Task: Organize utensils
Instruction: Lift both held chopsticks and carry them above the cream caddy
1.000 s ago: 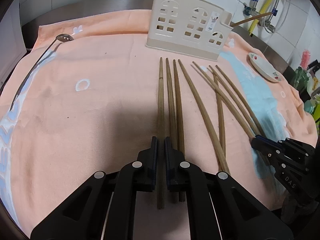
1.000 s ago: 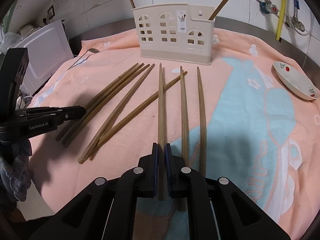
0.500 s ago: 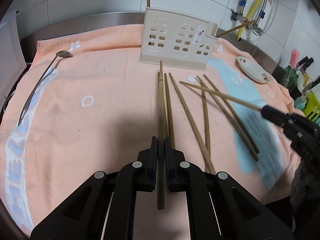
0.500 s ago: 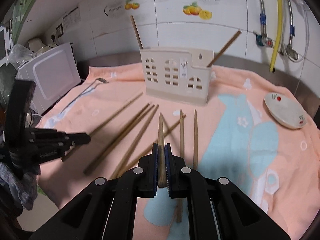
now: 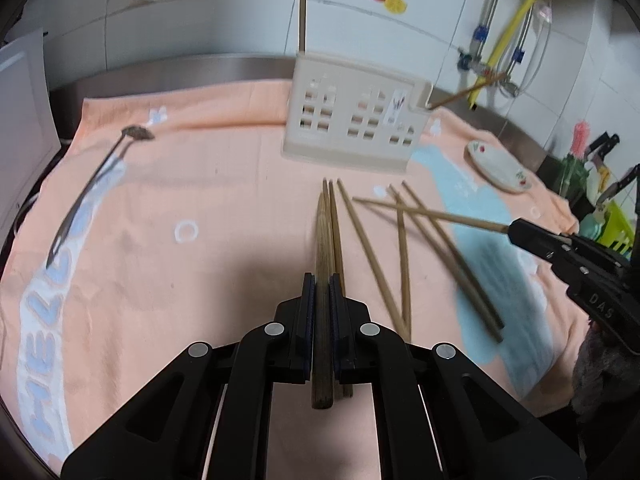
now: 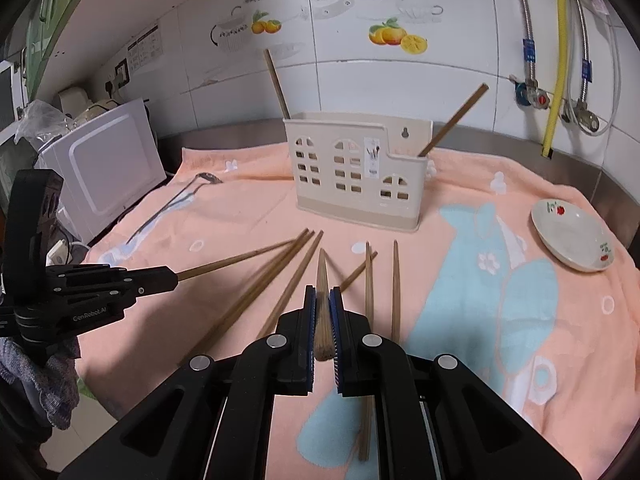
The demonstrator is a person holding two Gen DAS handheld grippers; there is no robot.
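My left gripper [image 5: 322, 280] is shut on a wooden chopstick [image 5: 323, 248], lifted off the towel and pointing at the cream utensil holder [image 5: 352, 120]. My right gripper [image 6: 323, 292] is shut on another chopstick [image 6: 322, 280], also raised. In the left wrist view the right gripper [image 5: 516, 228] shows at the right edge with its chopstick [image 5: 420, 212] sticking out leftwards. The left gripper [image 6: 172, 278] shows at the left of the right wrist view. Several chopsticks [image 6: 394, 284] lie loose on the towel. The holder [image 6: 356, 176] has one chopstick standing at each end.
A peach towel [image 5: 200, 184] covers the counter. A metal ladle [image 5: 96, 184] lies at the left. A small white dish [image 6: 570, 238] sits at the right. A white appliance [image 6: 104, 164] stands beyond the towel's left edge; pipes and a tiled wall are behind.
Both grippers have risen from the towel, each lifting its chopstick off the surface. The views now take in more of the wall behind the holder.
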